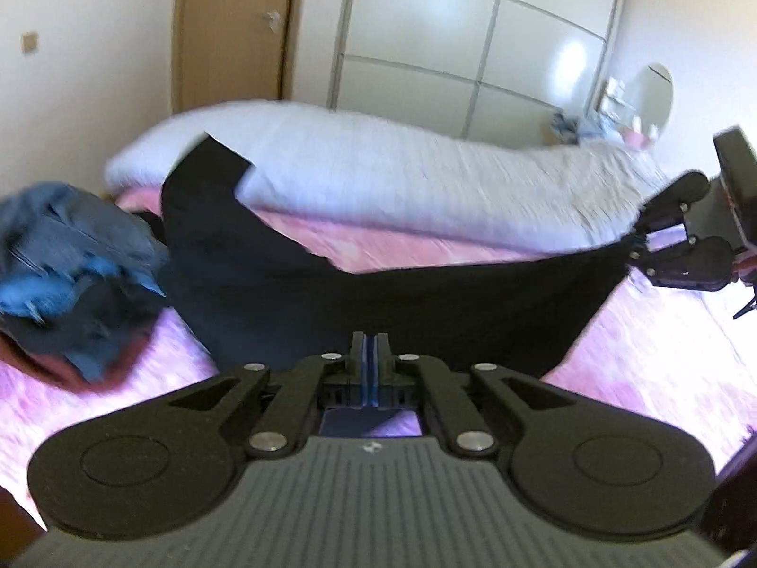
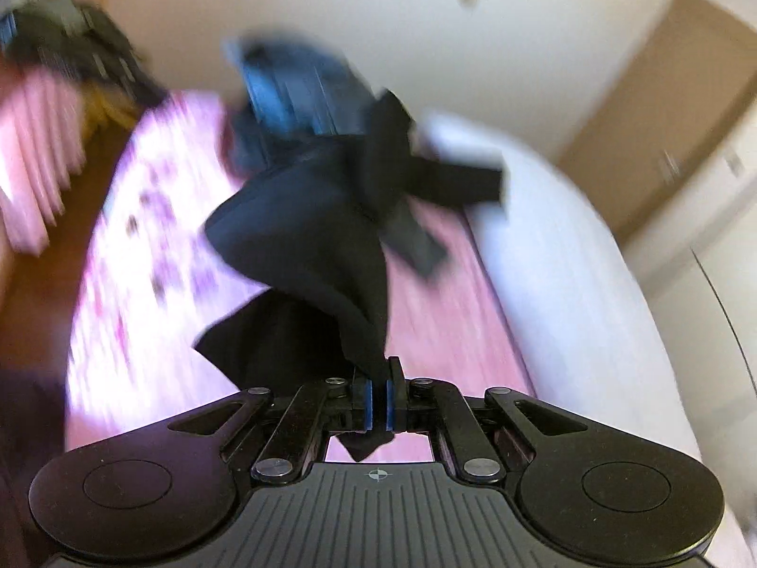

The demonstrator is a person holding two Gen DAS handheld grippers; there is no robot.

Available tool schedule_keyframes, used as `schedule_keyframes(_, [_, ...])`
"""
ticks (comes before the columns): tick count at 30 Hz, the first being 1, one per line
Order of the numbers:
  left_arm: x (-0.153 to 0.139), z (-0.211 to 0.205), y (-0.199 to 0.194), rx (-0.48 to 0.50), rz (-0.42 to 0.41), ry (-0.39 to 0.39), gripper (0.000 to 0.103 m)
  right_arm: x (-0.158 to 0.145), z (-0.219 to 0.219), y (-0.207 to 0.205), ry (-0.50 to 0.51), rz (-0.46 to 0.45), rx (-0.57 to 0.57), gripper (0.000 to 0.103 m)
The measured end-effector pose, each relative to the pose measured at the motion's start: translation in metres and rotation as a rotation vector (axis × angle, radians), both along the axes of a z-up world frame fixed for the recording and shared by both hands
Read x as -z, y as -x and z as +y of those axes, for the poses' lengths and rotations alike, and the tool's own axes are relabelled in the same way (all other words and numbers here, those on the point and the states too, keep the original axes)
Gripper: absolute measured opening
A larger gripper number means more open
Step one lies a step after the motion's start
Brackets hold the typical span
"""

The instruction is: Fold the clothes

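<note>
Stretching a black garment point(image 1: 378, 293) mid-frame over the pink bed point(image 1: 638, 355), my left tongs point(image 1: 369, 355) and right tongs point(image 2: 378, 393) both pinch it; white duvet point(image 1: 402, 175) behind, wardrobe point(image 1: 473, 38) upper right.

Pink bed point(image 1: 638, 355) lies open to the right & front; clothes pile point(image 1: 71, 274) blocks the left, white duvet roll point(image 1: 402, 180) blocks the far side.
</note>
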State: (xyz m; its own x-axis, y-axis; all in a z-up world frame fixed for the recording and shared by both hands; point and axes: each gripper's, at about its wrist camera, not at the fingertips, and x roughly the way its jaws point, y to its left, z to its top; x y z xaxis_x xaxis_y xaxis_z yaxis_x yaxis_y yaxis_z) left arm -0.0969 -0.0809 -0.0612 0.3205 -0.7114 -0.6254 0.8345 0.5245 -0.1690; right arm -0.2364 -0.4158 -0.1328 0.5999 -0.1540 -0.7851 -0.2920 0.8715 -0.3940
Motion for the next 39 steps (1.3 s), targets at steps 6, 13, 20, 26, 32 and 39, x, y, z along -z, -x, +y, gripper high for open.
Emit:
schedule_keyframes(6, [0.037, -0.032, 0.000, 0.115, 0.038, -0.127, 0.025, 0.089, -0.061, 0.077, 0.200, 0.241, 0.303, 0.005])
schedule_keyframes(13, [0.115, -0.092, -0.061, 0.285, 0.007, -0.293, 0.055, 0.109, -0.034, 0.083, 0.030, 0.196, 0.627, 0.071])
schedule_keyframes(20, [0.200, -0.160, -0.128, 0.502, -0.099, -0.396, 0.064, 0.140, 0.022, 0.052, -0.545, 0.133, 0.982, 0.072])
schedule_keyframes(26, [0.256, -0.224, -0.215, 0.522, -0.113, -0.404, 0.068, 0.198, 0.044, 0.023, -0.810, -0.012, 1.165, 0.072])
schedule_keyframes(32, [0.309, -0.274, -0.285, 0.554, -0.023, -0.436, 0.066, 0.251, 0.049, -0.001, -0.940, -0.100, 1.297, 0.072])
schedule_keyframes(39, [0.324, -0.282, -0.297, 0.553, 0.078, -0.453, 0.015, 0.271, 0.057, 0.003, -1.091, -0.260, 1.463, 0.082])
